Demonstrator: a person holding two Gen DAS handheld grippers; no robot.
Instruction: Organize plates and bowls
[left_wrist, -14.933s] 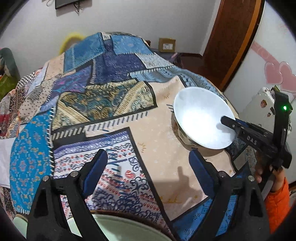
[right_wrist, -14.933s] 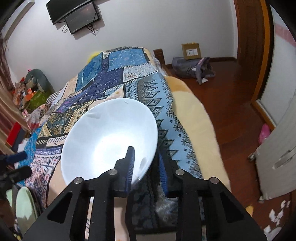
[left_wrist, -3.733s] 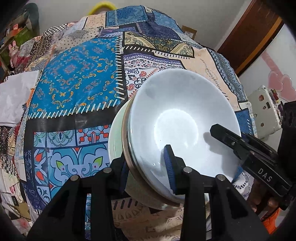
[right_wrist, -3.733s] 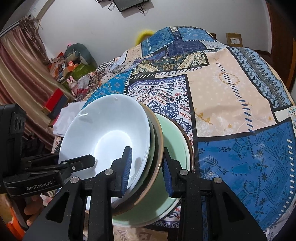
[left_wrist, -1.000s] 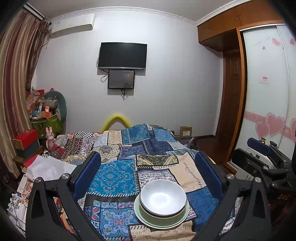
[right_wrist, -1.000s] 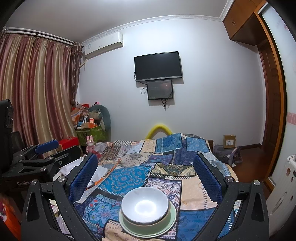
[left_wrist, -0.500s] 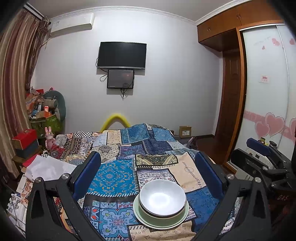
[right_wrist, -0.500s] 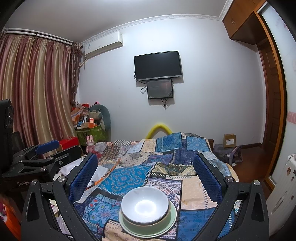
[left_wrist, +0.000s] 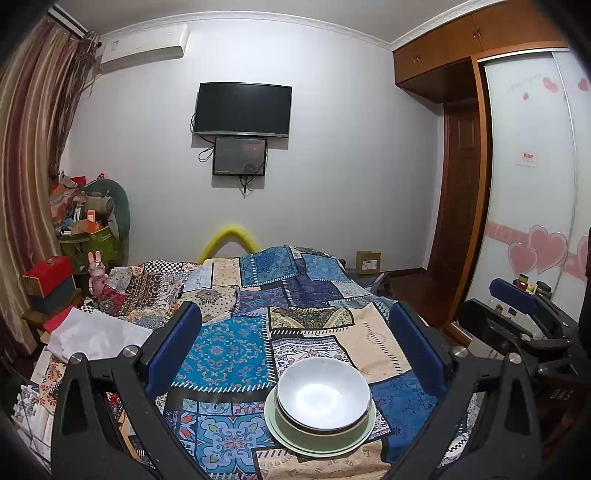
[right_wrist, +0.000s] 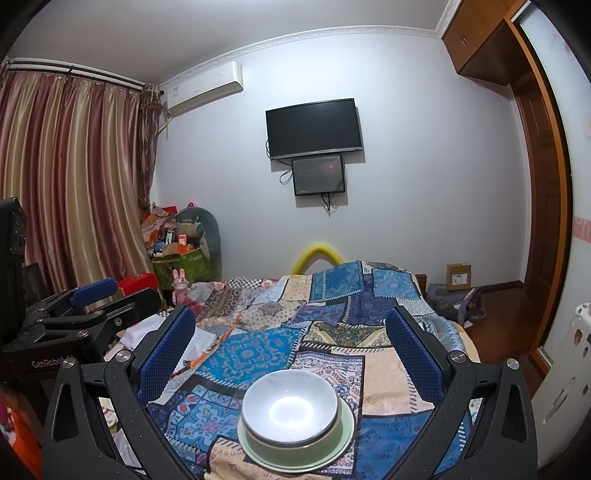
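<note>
Left gripper (left_wrist: 295, 347): we hold it raised, jaws spread wide, nothing between them. Stack sits below and ahead, a little right of its centre line.

Stack on patchwork blue-and-beige bedspread (left_wrist: 229, 350): pale green round ceramic plate (left_wrist: 321, 437) at bottom, dark-rimmed bowl (right_wrist: 325, 432) on it, white glossy ceramic bowl (left_wrist: 323, 393) nested on top. White bowl is empty. Round pieces, so no long axis.

Right gripper (right_wrist: 291, 350): also spread wide and empty, stack below it, near centre. We judge both equally near; stacking looks done.
</note>
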